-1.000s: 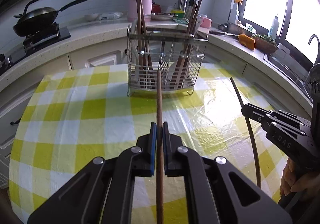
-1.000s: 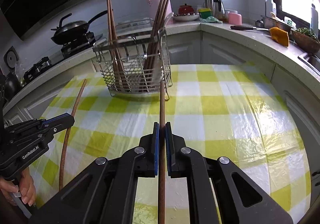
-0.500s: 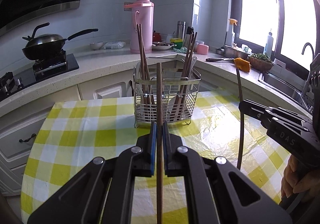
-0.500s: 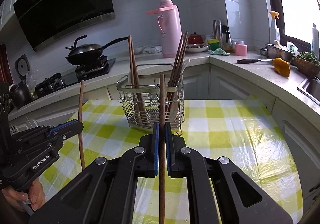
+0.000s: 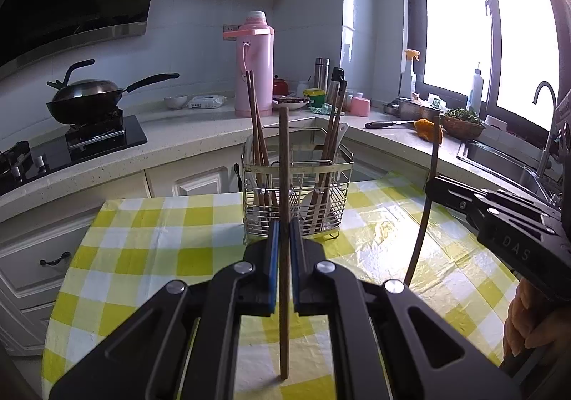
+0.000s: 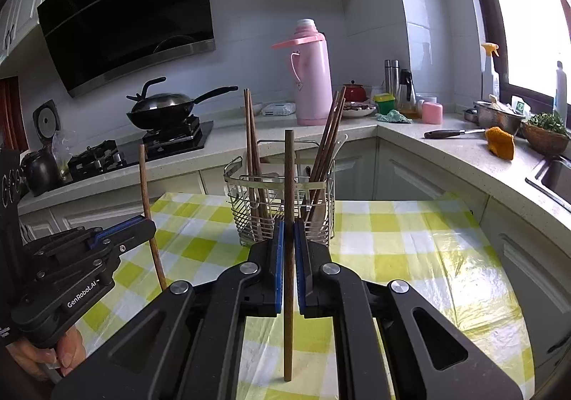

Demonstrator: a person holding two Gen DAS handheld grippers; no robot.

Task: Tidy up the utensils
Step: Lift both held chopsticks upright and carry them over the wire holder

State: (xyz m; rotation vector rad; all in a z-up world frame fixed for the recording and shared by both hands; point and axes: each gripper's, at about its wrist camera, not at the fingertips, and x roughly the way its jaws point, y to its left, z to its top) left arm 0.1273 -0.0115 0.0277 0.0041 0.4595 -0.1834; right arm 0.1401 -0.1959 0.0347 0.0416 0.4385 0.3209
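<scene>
Tongs [image 5: 282, 243] (both) clamp chopsticks [image 5: 283, 164].

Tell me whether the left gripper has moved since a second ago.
Yes. The left gripper rose and tilted up: its chopstick tip climbed from the wire basket foot to above its rim.

Table [image 5: 150, 257], yellow-white checked cloth; wire utensil rack [image 5: 298, 200] stands at far edge.

Place: a home kitchen — lived-in.
Cooking corner: a wok [image 6: 162, 111] is seen on a gas stove [image 6: 178, 136], under a black range hood [image 6: 125, 25].
Counter: a pink thermos [image 6: 312, 79] and spray bottle [image 6: 490, 68] are lined up by the window.
Sink: a sink [image 5: 499, 164] and tap [image 5: 544, 121] are spotted — right side.
Table: a yellow checked tablecloth [image 6: 392, 232] is spread.
</scene>
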